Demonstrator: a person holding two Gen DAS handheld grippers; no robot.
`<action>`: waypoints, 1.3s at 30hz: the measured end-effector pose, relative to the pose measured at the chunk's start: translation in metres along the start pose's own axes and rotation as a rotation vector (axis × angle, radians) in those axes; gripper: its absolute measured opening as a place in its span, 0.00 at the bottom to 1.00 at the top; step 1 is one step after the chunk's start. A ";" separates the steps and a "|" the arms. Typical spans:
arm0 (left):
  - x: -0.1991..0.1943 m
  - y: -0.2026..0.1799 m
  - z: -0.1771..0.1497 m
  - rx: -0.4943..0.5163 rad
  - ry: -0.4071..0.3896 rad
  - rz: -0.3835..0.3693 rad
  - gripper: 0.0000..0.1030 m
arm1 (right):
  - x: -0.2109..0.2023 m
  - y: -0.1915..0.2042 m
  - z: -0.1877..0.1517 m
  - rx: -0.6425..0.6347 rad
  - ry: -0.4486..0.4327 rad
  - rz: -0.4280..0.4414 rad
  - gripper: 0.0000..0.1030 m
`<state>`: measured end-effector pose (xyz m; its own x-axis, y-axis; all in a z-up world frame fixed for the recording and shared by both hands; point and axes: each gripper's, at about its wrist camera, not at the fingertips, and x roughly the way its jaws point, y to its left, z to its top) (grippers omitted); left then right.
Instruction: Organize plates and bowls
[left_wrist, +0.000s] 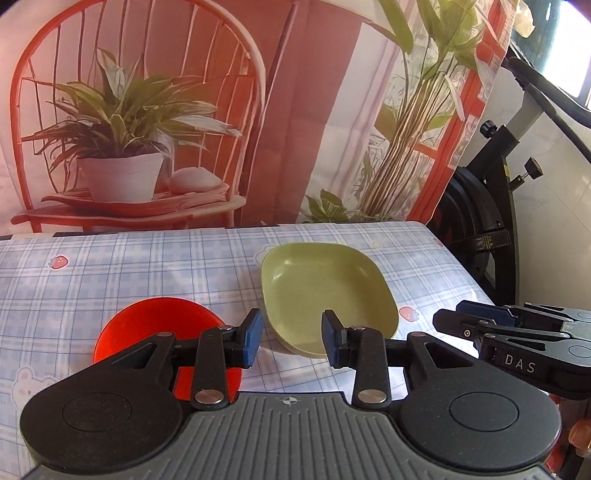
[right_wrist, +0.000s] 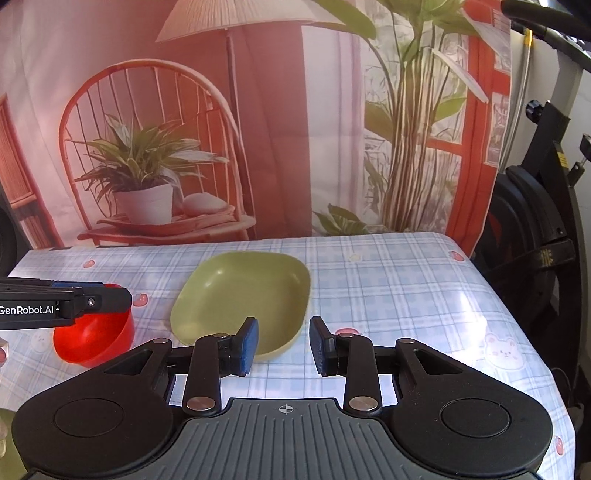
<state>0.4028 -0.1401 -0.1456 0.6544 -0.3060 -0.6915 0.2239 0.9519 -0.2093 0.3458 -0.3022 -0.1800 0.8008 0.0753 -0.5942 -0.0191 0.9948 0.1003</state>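
A green square plate (left_wrist: 325, 291) lies on the checked tablecloth; it also shows in the right wrist view (right_wrist: 243, 299). A red bowl (left_wrist: 162, 328) stands to its left, partly hidden by my left gripper's finger; it shows in the right wrist view (right_wrist: 94, 339) too. My left gripper (left_wrist: 291, 341) is open and empty, hovering over the plate's near edge. My right gripper (right_wrist: 282, 345) is open and empty, just in front of the plate's near right corner; it shows in the left wrist view (left_wrist: 480, 325) at the right.
The table (right_wrist: 406, 295) has a blue checked cloth with strawberry and bear prints. A printed backdrop (right_wrist: 258, 129) hangs behind its far edge. An exercise bike (right_wrist: 546, 240) stands beside the table's right edge.
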 end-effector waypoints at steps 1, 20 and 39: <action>0.007 0.003 0.003 -0.019 0.016 0.008 0.37 | 0.010 -0.002 0.004 0.014 0.027 0.000 0.28; 0.070 0.007 0.013 -0.043 0.150 0.077 0.42 | 0.095 -0.029 0.016 0.204 0.239 -0.022 0.20; 0.042 0.000 0.020 -0.012 0.127 -0.035 0.09 | 0.069 -0.017 0.024 0.270 0.228 0.013 0.07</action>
<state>0.4442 -0.1536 -0.1608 0.5494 -0.3347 -0.7656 0.2358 0.9411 -0.2423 0.4160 -0.3157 -0.2035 0.6465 0.1322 -0.7514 0.1549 0.9416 0.2990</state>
